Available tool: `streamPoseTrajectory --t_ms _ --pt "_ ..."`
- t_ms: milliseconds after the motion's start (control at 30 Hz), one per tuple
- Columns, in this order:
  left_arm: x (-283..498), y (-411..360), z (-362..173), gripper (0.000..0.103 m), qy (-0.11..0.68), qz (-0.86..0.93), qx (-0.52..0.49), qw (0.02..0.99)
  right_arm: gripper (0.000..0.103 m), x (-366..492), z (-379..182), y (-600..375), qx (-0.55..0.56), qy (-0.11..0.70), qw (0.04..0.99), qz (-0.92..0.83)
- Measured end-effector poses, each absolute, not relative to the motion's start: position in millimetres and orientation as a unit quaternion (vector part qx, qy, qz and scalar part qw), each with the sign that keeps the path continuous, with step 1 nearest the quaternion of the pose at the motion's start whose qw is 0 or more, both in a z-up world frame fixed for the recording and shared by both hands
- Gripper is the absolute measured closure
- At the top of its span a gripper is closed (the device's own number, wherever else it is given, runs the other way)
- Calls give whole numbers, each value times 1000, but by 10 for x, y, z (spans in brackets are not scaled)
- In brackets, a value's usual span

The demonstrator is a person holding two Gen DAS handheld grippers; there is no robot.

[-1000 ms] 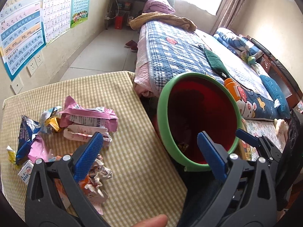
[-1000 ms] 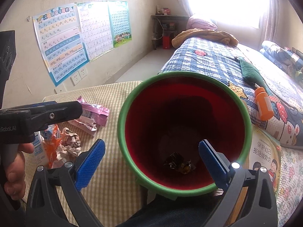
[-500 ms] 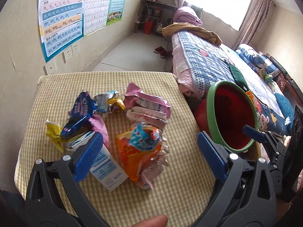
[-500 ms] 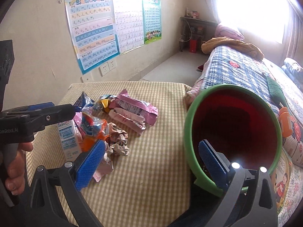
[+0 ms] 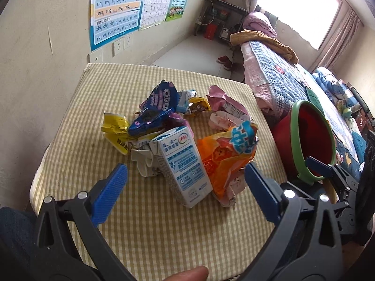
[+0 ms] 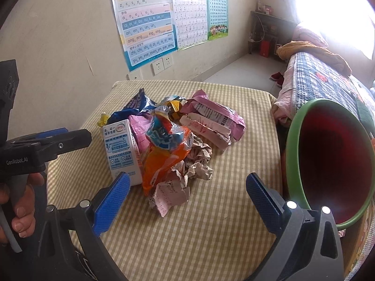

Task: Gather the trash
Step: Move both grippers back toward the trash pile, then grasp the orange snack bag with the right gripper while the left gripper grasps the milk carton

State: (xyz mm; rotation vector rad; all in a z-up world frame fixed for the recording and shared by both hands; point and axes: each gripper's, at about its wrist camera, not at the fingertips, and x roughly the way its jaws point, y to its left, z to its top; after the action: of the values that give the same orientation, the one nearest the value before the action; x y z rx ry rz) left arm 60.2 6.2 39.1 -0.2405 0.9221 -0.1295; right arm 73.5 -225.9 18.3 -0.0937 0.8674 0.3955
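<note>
While spread over a checked tablecloth (image 5: 164, 234), heaped near the middle of the table: a pile of trash (image 5: 182, 135). Farthest left in the left wrist view, a crumpled yellow wrapper (image 5: 116, 132), touching a dark blue cookie bag (image 5: 155, 111) propped above it. Next, lying tilted toward the camera, a white and blue milk carton (image 5: 184, 166) with a torn white top, pressed against an orange snack bag (image 5: 225, 159) on its right. Behind those, a small gold wrapper (image 5: 199, 105) and a pink packet (image 5: 225, 107) with a white label. Seen better in the right wrist view: crumpled brownish paper (image 6: 199, 161) beside the orange bag and a pinkish receipt (image 6: 168, 196) at the near edge of the pile. Left gripper (image 5: 186, 189) hovering just short of the carton, jaws wide apart, blue pads either side of carton and orange bag, nothing held. At the bottom edge, a fingertip (image 5: 189, 274). Right of the table, just past its edge, a red bin (image 5: 311, 140) with a green rim, tipped so its mouth faces the cameras; inside too dark to make out. Right gripper (image 6: 187, 199) above the near part of the table, jaws likewise wide apart and empty, between pile and bin. Further right, a bed (image 5: 276, 75) with a blue checked quilt.
</note>
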Motion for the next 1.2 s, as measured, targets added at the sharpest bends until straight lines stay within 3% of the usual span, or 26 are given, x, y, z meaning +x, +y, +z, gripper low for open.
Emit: streamPoseTrajectory --t_ms 500,833,1200 --pt "625 349 -55 6 492 -62 -201 845 7 827 190 -2009 -62 416 884 206" --pt "780 338 -334 25 522 -86 -241 814 7 958 102 -1924 -65 424 879 209" --pt "950 296 -543 38 528 -120 -272 795 7 1161 14 -1870 -63 434 875 204"
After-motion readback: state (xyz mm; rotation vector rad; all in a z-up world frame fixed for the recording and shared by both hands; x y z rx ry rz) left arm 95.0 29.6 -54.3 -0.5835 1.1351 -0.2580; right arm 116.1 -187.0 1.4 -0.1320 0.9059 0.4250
